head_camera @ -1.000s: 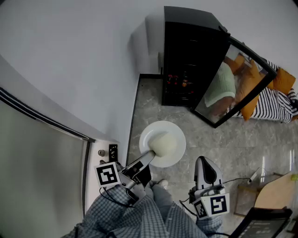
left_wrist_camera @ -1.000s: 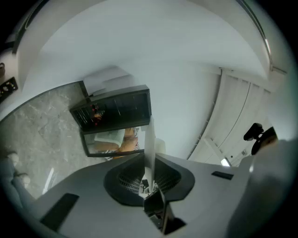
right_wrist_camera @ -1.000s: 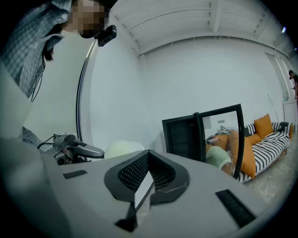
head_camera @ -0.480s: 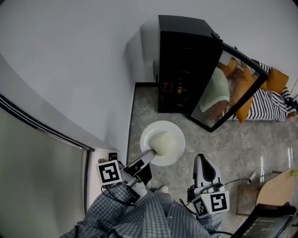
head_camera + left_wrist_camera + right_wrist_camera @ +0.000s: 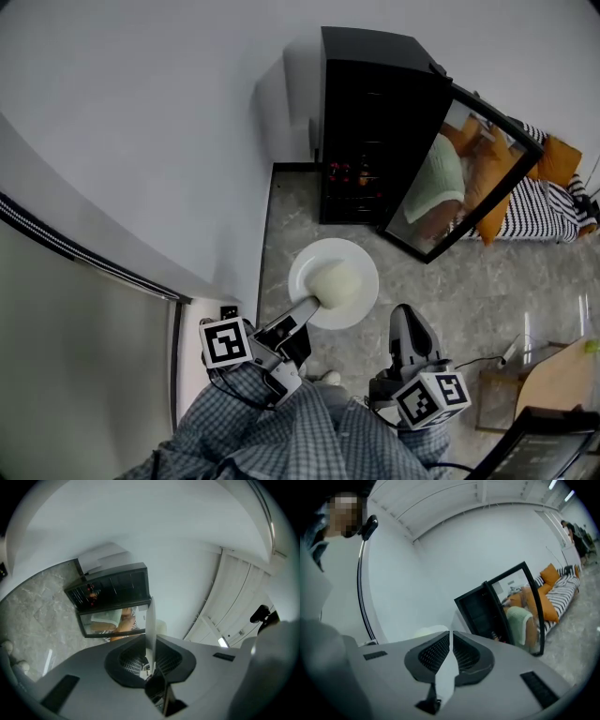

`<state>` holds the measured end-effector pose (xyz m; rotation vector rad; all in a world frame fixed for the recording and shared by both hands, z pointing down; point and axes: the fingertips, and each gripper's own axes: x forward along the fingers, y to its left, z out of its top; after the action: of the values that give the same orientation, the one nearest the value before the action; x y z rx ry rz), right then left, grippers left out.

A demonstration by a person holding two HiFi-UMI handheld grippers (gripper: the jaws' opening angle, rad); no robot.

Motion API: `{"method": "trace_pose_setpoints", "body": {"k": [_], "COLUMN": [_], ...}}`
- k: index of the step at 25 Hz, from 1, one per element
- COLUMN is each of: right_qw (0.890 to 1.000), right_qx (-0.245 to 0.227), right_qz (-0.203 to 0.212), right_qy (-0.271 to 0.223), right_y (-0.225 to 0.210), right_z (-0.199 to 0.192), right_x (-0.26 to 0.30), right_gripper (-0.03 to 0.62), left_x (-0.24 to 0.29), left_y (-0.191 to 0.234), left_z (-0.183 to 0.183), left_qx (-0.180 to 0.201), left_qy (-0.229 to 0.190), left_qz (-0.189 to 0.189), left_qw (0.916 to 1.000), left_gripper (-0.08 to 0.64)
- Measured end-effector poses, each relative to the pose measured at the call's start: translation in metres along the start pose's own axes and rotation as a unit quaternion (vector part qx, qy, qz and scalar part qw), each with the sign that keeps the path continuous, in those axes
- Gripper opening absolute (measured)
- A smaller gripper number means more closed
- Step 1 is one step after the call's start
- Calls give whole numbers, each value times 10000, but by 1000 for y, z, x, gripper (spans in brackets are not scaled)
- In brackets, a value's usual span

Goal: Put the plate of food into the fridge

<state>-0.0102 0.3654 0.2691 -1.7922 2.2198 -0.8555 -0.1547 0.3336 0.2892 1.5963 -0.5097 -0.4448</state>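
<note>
The left gripper (image 5: 307,307) reaches forward and to the right from a checked sleeve (image 5: 246,422). Its jaws are clamped on the near rim of a white plate (image 5: 362,263), which is held roughly level above the grey stone floor (image 5: 469,281). A pale mound of food (image 5: 336,281) sits on the middle of the plate. In the left gripper view the plate's rim shows edge-on as a thin white blade pinched between the jaws. The right gripper (image 5: 405,317) is held lower, to the right and apart from the plate, pointing forward. Its jaws are pressed together with nothing between them. The black fridge (image 5: 375,94) stands ahead against the white wall, its glass door (image 5: 464,178) swung open to the right, and the plate is well short of it.
</note>
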Motion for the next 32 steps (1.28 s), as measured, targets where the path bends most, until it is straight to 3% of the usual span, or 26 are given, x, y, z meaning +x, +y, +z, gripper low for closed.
{"method": "trace_pose_setpoints", "body": {"k": [4, 5, 9, 13, 19, 21, 32], "right_qw": [9890, 9847, 9660, 9460, 9386, 9362, 9319], "right_qx": [1432, 1679, 2454, 3055, 3265, 3342, 3440], "right_qz": [290, 362, 668, 911, 912, 901, 1007], "right_qy": [227, 288, 467, 581, 636, 608, 556], "right_y": [2, 4, 11, 19, 20, 18, 2], "right_z": [-16, -19, -25, -35, -41, -40, -35], "right_x": [7, 7, 12, 14, 15, 15, 5], "right_gripper": [14, 40, 106, 106, 104, 43, 35], "left_x": [-1, -1, 1, 1, 4, 6, 16], "left_y": [2, 1, 2, 5, 7, 7, 11], "left_z": [-1, -3, -4, -7, -14, -16, -34], "left_qx": [-80, -96, -200, -390, -512, -528, -600], "left_qy": [-14, -15, -35, -120, -124, -112, -198], "left_qz": [-104, -118, -152, -219, -256, -227, -216], "left_qw": [9999, 9999, 9997, 9989, 9983, 9983, 9978], "left_gripper": [40, 40, 40, 40, 40, 40, 40]}}
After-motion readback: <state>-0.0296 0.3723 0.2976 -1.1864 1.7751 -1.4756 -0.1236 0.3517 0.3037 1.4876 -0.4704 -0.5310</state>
